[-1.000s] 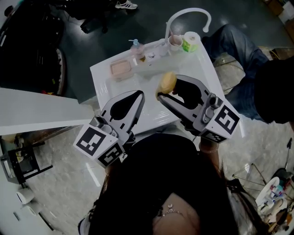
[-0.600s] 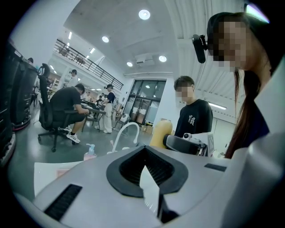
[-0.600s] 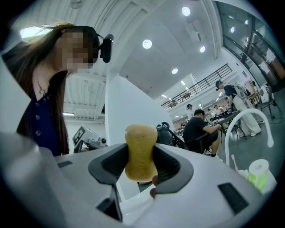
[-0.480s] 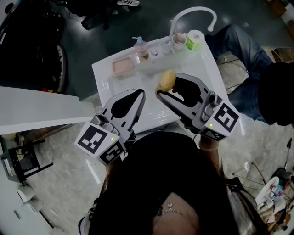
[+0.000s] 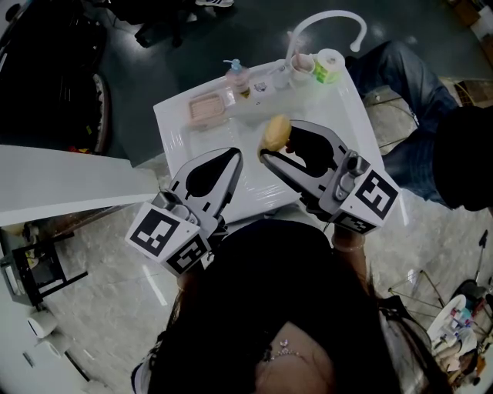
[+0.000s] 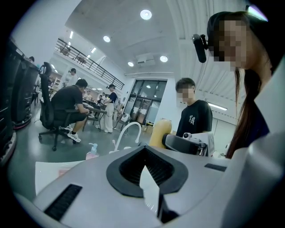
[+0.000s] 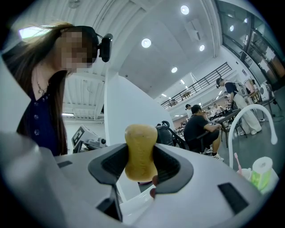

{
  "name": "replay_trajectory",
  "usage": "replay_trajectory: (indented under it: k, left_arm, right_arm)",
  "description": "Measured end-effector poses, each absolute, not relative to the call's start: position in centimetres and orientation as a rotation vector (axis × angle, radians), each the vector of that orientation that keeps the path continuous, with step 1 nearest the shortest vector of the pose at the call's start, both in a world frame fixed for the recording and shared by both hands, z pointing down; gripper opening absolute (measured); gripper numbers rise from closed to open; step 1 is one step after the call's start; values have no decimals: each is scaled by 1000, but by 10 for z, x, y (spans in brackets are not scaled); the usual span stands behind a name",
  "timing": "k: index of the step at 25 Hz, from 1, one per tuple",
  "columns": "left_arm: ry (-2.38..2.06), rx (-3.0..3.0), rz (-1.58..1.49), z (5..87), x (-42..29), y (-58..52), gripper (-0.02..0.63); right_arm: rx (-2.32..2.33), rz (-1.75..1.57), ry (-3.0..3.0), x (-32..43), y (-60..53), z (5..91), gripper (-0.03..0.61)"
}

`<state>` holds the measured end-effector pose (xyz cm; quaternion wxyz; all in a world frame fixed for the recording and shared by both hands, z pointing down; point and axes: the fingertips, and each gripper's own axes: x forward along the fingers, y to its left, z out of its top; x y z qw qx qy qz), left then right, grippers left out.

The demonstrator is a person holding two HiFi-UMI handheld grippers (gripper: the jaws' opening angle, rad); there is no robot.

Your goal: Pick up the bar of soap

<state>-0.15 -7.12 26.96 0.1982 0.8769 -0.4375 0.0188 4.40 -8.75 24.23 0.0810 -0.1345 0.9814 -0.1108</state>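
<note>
right gripper [image 5: 277,143] — clenched on bar of soap [image 5: 276,131], over sink [image 5: 339,100] | left gripper [image 5: 233,160] — clenched, empty

Head view downward, gripper views upward

Clock positions are read in the head view from the middle of the sink top [image 5: 347,115].

- The faucet [image 5: 327,17] stands at 1 o'clock, on the far edge.
- The cup [image 5: 302,68] and roll [image 5: 329,65] sit at its base, with the cup left of the roll.
- The pump bottle [image 5: 235,75] is at 11 o'clock and the soap dish [image 5: 206,110] at 10 o'clock, both on the far rim.
- The bar of soap [image 5: 276,133] is at centre, above the sink top. It is clamped between the jaws of the right gripper [image 5: 276,140], which enters from 4 o'clock.
- The left gripper [image 5: 231,161] enters from 7 o'clock with its jaws together over the near edge.
- A seated person [image 5: 400,77] is between 2 and 3 o'clock, beside the sink.
</note>
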Motion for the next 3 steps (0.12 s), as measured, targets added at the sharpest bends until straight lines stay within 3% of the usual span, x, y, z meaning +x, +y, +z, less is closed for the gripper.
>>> replay_trajectory:
  k: [3]
  left_arm:
    - [-1234,2454,61,270,-5,-71,8]
  right_arm:
    - [-404,-330,2941,41,-88,244,186]
